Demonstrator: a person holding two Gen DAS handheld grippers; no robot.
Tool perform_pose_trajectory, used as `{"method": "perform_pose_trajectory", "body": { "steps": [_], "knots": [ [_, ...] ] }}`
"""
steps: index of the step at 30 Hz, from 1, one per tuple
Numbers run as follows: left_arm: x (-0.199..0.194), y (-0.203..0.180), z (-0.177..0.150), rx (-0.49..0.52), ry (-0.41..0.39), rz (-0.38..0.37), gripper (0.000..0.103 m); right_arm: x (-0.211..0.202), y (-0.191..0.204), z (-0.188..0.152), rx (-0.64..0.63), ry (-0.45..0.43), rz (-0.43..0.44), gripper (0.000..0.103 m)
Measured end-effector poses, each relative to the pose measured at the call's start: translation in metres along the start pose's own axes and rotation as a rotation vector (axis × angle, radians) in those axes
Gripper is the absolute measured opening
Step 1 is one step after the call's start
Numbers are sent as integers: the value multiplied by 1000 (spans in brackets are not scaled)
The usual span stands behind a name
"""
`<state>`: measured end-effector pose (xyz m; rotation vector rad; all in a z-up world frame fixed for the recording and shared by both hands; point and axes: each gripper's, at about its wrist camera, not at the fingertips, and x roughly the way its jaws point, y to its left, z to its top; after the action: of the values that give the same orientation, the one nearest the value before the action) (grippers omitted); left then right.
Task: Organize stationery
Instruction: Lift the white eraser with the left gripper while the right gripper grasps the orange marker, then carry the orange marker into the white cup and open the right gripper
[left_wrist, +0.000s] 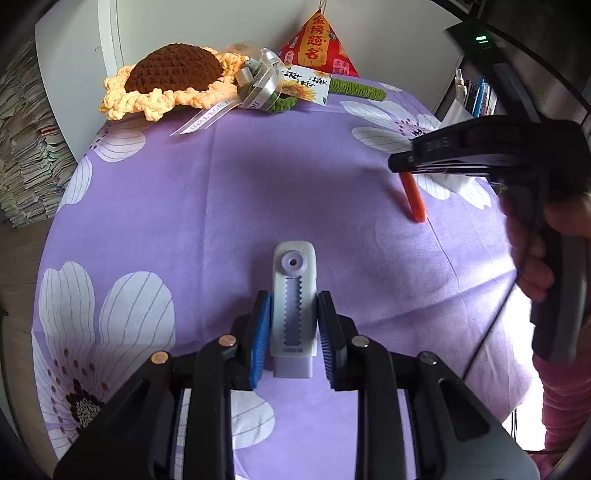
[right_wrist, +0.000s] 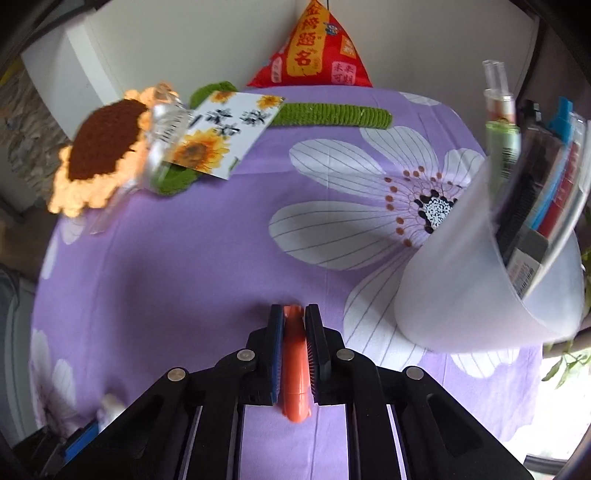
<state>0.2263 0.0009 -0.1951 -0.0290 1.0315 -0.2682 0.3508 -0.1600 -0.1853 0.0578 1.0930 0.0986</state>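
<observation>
Blue-padded fingers (left_wrist: 260, 332) of the left gripper (left_wrist: 293, 325) sit nearest the lens in the left wrist view, clamped on both long sides of a white correction tape dispenser (left_wrist: 293, 314); the dispenser points away from the camera, toothed window facing up, its far end with the round hole sticking out past the fingertips over the purple floral tablecloth (left_wrist: 221, 192). Right gripper (right_wrist: 294, 332) is closed on an orange pen (right_wrist: 294, 354), pads pressing its sides, pen running lengthwise between the fingers with its near end poking back toward the camera. From the left wrist view the right gripper (left_wrist: 397, 162) comes in from the right edge, pointed down at the cloth, the orange pen (left_wrist: 413, 199) hanging below its tip with the lower end at or just above the fabric, contact unclear; a hand (left_wrist: 532, 240) in a pink sleeve (left_wrist: 565, 402) holds its handle. White translucent holder (right_wrist: 461, 280) stands just right of the right gripper, already filled with pens and other stationery, upright but distorted by the lens. Back of the table: crochet sunflower (left_wrist: 166, 81) with a ribbon and a sunflower-print card (right_wrist: 225, 136), its green crochet stem (right_wrist: 332, 114) lying along the back edge, and a red triangular pouch (right_wrist: 314, 51) with yellow characters against the wall. Stacked papers (left_wrist: 26, 140) show at far left, off the table.
</observation>
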Motion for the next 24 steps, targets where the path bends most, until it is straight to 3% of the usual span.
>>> {"method": "perform_pose_trajectory", "body": {
  "steps": [8,14,16,18,24],
  "knots": [
    [3,-8,-1,31,15,0,24,-57,2,-45,-85,-55,86,13],
    [5,-11,-2,38,24,2,24,-79,-18,-74,-28,-65,161,13],
    [4,-13,-2,38,25,0,28,-83,-23,-77,-15,-78,159,13],
    [4,-15,-1,43,23,2,38,-87,-28,-80,0,-90,164,13],
    [13,-24,9,65,21,50,39,-92,-29,-85,2,-104,190,13]
  ]
}}
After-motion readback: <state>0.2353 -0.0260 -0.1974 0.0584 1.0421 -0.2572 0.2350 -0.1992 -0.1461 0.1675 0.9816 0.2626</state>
